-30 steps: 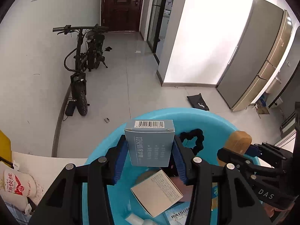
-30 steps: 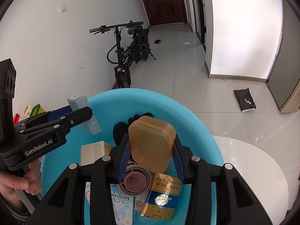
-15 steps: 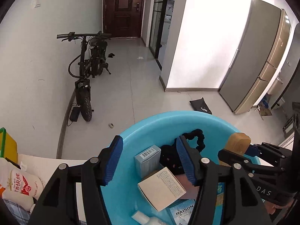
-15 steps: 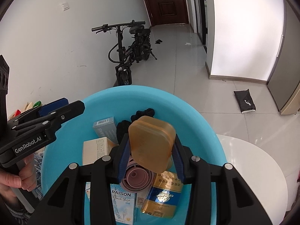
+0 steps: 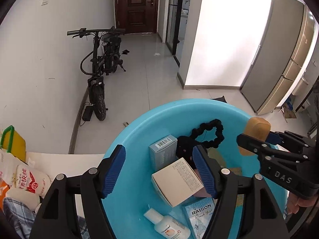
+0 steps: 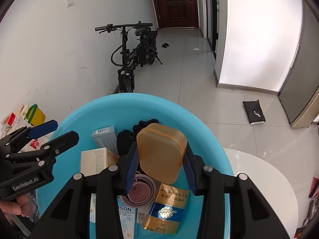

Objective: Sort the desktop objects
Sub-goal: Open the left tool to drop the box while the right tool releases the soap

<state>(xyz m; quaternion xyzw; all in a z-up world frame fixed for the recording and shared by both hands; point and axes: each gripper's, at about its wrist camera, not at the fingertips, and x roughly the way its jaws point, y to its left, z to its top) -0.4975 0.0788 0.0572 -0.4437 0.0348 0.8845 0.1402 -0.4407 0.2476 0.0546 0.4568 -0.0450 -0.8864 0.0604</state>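
- Desktop objects lie piled in a blue basin (image 5: 139,127) that sits on a white tabletop (image 6: 265,171), reaching over the table's far edge.
- Inside, a pale blue box (image 5: 162,152) with a barcode on its top end stands tilted toward the basin's far left side, leaning by a beige box (image 5: 177,181) that lies just in front of it.
- A black scrunchie (image 5: 207,133) rests beyond those two boxes, near the basin's far wall.
- Along the near side lie a small white bottle (image 5: 167,226) and a light blue pack (image 5: 199,215) printed "RAISON".
- A mauve round thing (image 6: 139,191) and a gold and blue carton (image 6: 166,211) lie toward the basin's right side.
- The left gripper (image 5: 159,171) hangs over the basin's near left part; its jaws have just been opening and now stand wide apart, with nothing pressed between the pads. The pale blue box and the beige box show in the gap, lying below in the basin.
- The right gripper (image 6: 160,167) is clamped on an amber soap-shaped case (image 6: 161,153), held upright above the basin's contents.
- A hand (image 6: 14,209) grips the left gripper's handle at the basin's left side.
- Food packets (image 5: 26,179) sit on the tabletop left of the basin.
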